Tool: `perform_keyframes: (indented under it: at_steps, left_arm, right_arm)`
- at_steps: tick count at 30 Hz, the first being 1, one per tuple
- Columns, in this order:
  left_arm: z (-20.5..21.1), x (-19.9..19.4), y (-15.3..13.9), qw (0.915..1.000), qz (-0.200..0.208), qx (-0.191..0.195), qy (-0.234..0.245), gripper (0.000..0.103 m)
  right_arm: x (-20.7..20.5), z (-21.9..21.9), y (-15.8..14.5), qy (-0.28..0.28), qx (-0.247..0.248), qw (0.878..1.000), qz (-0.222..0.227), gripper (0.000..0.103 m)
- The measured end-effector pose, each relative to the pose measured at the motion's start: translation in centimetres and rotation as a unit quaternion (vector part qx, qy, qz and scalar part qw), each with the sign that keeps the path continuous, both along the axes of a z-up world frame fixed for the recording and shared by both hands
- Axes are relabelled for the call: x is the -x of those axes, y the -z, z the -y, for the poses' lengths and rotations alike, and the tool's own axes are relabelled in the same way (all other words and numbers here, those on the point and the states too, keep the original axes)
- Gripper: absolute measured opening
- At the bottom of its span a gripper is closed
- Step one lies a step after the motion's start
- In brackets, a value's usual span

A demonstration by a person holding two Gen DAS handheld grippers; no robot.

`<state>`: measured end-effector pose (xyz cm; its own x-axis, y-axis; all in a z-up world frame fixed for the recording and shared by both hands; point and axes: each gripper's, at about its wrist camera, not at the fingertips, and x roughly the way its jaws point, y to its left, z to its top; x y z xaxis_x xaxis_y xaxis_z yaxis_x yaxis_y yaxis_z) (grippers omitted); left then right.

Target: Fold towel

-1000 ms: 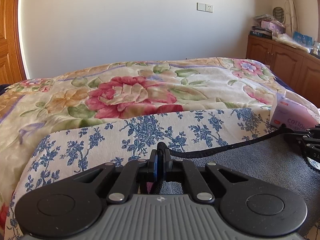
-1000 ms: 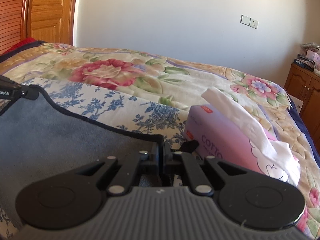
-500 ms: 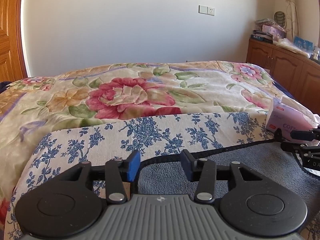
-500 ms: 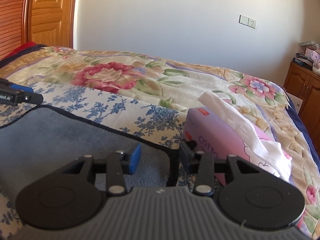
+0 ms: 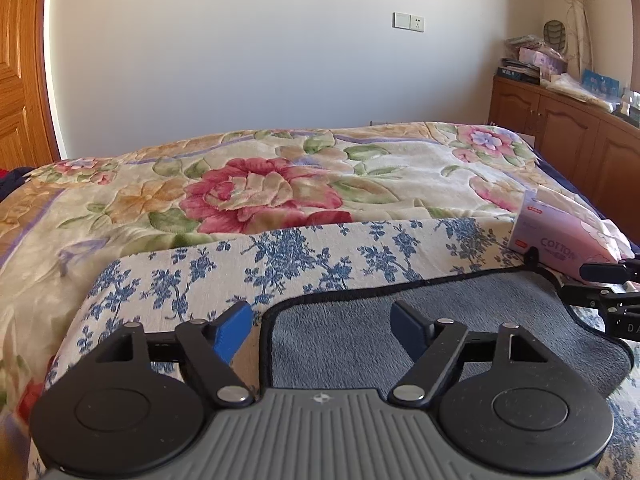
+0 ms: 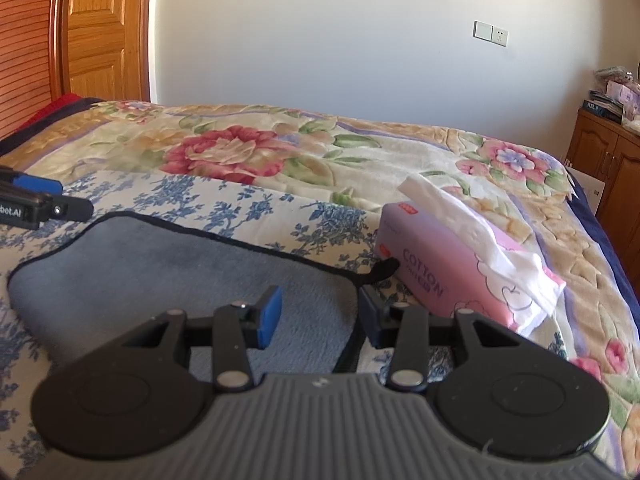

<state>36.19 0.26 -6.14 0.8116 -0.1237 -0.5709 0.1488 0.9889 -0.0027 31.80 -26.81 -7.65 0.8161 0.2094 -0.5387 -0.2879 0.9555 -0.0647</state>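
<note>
Grey-blue plush towel with black piping [image 5: 420, 320] lies flat on a blue-floral cloth [image 5: 280, 256] over the bed, apparently folded at least once. Left gripper [image 5: 320, 326] and right gripper [image 6: 318, 312] hover spread apart, holding nothing; further folds possibly remain.

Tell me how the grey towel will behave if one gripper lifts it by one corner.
The towel is plush and lies limp on the blue-flowered cloth, so it would probably droop and hang. Its black edging looks soft and likely adds no stiffness. The fuzzy pile should grip well.
</note>
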Motion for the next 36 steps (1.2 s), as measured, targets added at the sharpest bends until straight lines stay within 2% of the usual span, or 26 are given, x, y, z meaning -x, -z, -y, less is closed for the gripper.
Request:
perform_keyframes:
  at_steps: [15,24,29,34,36]
  left_arm:
    - [1.3,4.6,-1.4,0.9999,-0.004,-0.012,0.008,0.091]
    - [1.4,7.4,-2.3,0.9998,-0.004,-0.02,0.007,0.096]
    - [1.5,8.9,-3.1,0.9997,0.003,-0.021,0.007,0.101]
    - [2.0,10.5,-4.0,0.9996,0.006,-0.023,0.013,0.103]
    - [2.1,11.1,-4.4,0.9996,0.007,-0.021,0.017,0.103]
  right_arm:
    - [4.7,-0.1,-1.3,0.0,-0.009,1.0,-0.01,0.047]
    - [6.7,-0.1,-2.6,0.005,-0.012,1.0,-0.001,0.057]
    - [8.1,-0.1,-3.5,0.011,-0.012,1.0,0.009,0.066]
    - [9.6,0.0,-4.2,0.016,-0.015,1.0,0.019,0.087]
    - [10.3,0.0,-4.5,0.017,-0.012,0.999,0.025,0.09]
